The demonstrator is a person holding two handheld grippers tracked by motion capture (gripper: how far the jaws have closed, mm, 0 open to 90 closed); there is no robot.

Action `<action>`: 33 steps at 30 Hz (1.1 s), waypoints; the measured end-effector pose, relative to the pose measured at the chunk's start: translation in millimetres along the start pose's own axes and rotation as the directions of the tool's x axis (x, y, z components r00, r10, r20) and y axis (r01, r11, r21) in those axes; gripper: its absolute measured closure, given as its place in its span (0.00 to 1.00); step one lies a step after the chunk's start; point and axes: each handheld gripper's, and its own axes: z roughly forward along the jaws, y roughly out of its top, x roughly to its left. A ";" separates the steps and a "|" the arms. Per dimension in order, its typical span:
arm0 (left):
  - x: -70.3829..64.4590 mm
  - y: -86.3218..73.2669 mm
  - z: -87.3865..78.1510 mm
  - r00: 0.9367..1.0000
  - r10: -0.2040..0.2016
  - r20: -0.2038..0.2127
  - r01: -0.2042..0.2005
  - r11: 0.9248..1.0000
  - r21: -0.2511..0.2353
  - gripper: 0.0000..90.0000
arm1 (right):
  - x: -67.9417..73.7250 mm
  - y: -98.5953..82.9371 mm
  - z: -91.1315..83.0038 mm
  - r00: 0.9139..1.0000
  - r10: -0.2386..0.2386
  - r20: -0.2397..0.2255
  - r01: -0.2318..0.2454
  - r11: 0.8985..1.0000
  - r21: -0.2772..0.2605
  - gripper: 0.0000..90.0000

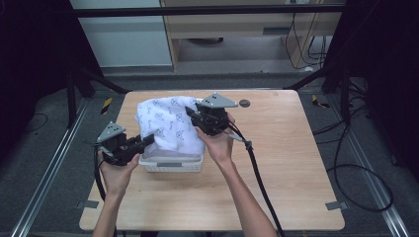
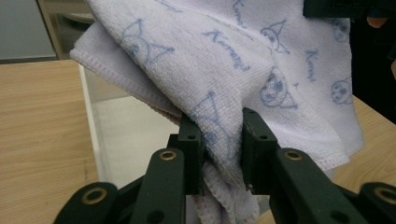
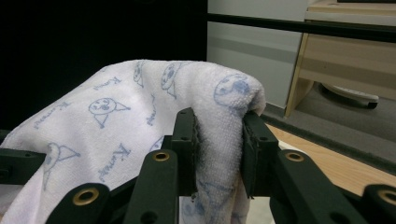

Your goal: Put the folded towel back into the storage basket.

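Observation:
A white towel with blue cartoon prints hangs bunched over a white plastic basket on the wooden table. My left gripper is shut on the towel's lower left part, just above the basket's left end; the cloth is pinched between its jaws. My right gripper is shut on the towel's upper right fold, higher up, with the fold draped over and between its jaws. Most of the basket's inside is hidden by the towel; a bit of its white wall shows.
A small dark round mark sits near the table's far edge. Cables trail from the grippers across the table and floor. Metal rails flank the table; a wooden cabinet stands behind.

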 end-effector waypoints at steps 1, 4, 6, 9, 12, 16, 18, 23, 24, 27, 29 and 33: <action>0.0 0.0 0.0 1.000 0.000 0.000 0.000 1.000 0.000 0.80 | -0.1 -0.6 1.6 1.000 0.003 -0.001 -0.003 1.000 -0.001 0.78; 4.2 -0.9 2.3 1.000 -0.004 -0.018 0.004 1.000 -0.004 0.80 | 0.4 -2.3 6.5 1.000 0.003 0.000 -0.003 1.000 -0.003 0.78; 6.2 -1.5 3.7 1.000 -0.006 -0.025 0.006 1.000 -0.004 0.80 | 1.1 -3.2 9.5 1.000 0.002 0.002 -0.002 1.000 -0.001 0.78; 8.1 -2.1 5.2 1.000 -0.008 -0.029 0.008 1.000 -0.004 0.80 | 1.6 -4.1 13.7 1.000 0.004 0.005 -0.004 1.000 0.000 0.78; 11.3 -3.1 7.4 0.999 -0.014 -0.036 0.014 1.000 -0.003 0.80 | 1.3 -4.7 16.9 1.000 0.005 0.005 -0.005 1.000 0.003 0.78; 15.0 -5.0 11.7 0.999 -0.023 -0.040 0.023 1.000 0.003 0.80 | 0.3 -6.9 23.8 1.000 0.005 0.008 -0.005 1.000 0.011 0.78; 15.6 -5.3 12.8 0.999 -0.024 -0.041 0.024 1.000 0.005 0.80 | -0.3 -7.3 24.9 1.000 0.004 0.008 -0.004 1.000 0.013 0.78; 20.5 -7.4 18.7 0.999 -0.027 -0.046 0.028 0.999 0.015 0.80 | -4.0 -10.3 34.5 1.000 0.017 0.010 -0.017 0.999 0.031 0.78; 21.4 -7.9 20.0 0.998 -0.030 -0.047 0.031 0.999 0.018 0.80 | -4.3 -10.9 36.0 1.000 0.020 0.010 -0.021 0.999 0.033 0.78; 23.0 -9.0 22.8 0.998 -0.030 -0.048 0.032 0.999 0.026 0.80 | -4.8 -12.4 38.8 1.000 0.019 0.013 -0.019 0.999 0.042 0.78; 24.5 -10.3 25.4 0.998 -0.031 -0.047 0.033 0.999 0.032 0.80 | -5.8 -15.6 42.4 1.000 0.018 0.021 -0.020 0.998 0.054 0.78; 26.5 -12.5 29.6 0.998 -0.033 -0.050 0.035 0.998 0.043 0.80 | -7.7 -19.2 45.7 0.999 0.028 0.022 -0.029 0.997 0.065 0.78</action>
